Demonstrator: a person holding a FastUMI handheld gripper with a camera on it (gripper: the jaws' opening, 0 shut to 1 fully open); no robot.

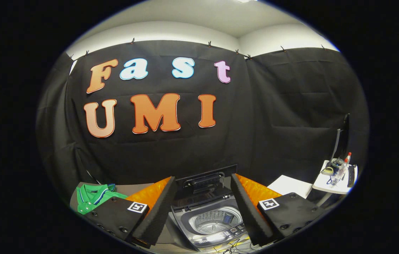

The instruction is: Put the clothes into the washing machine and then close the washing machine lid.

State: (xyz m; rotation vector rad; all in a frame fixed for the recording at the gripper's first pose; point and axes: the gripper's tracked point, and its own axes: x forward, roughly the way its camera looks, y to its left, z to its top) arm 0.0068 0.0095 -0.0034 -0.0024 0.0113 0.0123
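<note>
A small top-loading washing machine [209, 225] stands just ahead of my fingers, its dark lid [204, 181] raised upright at the back and the metal drum [213, 220] showing inside. A small blue thing sits in the drum. A green polo shirt [93, 197] with striped collar lies folded on a surface to the left, beyond my left finger. My gripper [203, 208] is open, fingers wide apart on either side of the machine, nothing between them.
To the right stands a small white table [333, 181] with a spray bottle, cables and a dark remote-like item. A white sheet or board [289, 185] lies beside it. Loose wires trail in front of the machine. Black cloth walls close the booth.
</note>
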